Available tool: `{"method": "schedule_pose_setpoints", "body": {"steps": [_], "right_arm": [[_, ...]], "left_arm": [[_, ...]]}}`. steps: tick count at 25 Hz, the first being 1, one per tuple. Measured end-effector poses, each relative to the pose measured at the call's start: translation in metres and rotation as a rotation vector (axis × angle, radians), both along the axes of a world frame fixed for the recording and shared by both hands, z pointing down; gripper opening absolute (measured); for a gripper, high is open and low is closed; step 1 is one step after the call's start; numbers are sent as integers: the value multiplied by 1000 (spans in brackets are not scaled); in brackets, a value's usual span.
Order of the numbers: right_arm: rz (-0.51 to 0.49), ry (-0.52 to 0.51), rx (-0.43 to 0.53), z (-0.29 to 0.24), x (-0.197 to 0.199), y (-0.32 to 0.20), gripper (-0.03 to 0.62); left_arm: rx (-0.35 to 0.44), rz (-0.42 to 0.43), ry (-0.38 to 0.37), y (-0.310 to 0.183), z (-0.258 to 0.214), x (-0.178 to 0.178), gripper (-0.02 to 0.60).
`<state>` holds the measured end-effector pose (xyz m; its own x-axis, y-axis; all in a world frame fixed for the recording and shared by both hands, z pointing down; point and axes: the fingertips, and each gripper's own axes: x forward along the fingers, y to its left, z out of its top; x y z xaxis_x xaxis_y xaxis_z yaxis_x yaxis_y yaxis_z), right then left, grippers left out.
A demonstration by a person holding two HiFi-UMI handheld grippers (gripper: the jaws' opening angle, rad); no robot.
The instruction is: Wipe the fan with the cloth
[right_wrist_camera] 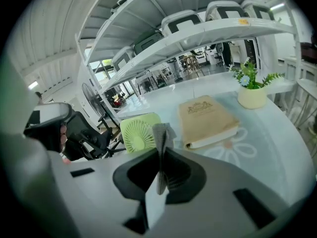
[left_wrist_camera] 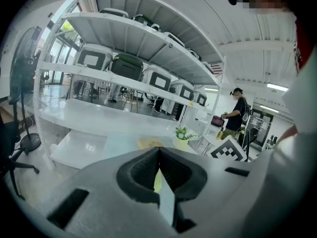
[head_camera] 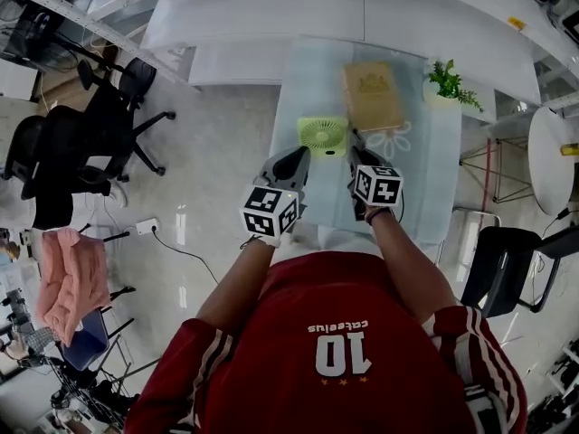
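Pinches limp cloth (right_wrist_camera: 161, 135) in right gripper (right_wrist_camera: 160, 157), left gripper (left_wrist_camera: 158, 155) closed empty; should brace by its frame the light-looking, tippy fan (head_camera: 323, 136) near tabletop's (head_camera: 425, 174) left edge

Small fan (head_camera: 323, 136): pale green, square housing, round slatted grille showing, sits on pale blue counter (head_camera: 432, 172) toward its 9 o'clock side. Grey cloth (right_wrist_camera: 161, 133): thin fold, upright, pinched in right claw (right_wrist_camera: 159, 155), at fan's 3 o'clock.

A glossy pale floor (head_camera: 213, 206) holds black office chairs (head_camera: 107, 123), and tall white shelving (left_wrist_camera: 99, 78) carries storage bins (left_wrist_camera: 127, 66).
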<state>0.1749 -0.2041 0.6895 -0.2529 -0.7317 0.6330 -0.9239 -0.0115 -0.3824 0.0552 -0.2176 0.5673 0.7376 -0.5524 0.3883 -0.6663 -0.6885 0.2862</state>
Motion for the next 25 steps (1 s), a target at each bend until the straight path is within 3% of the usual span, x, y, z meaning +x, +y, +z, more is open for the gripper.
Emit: {"method": "schedule_pose_setpoints", "body": {"steps": [25], "right_arm": [[-78, 14, -27, 13, -29, -16, 23]], "left_arm": [[-25, -70, 8, -10, 11, -30, 2]]}}
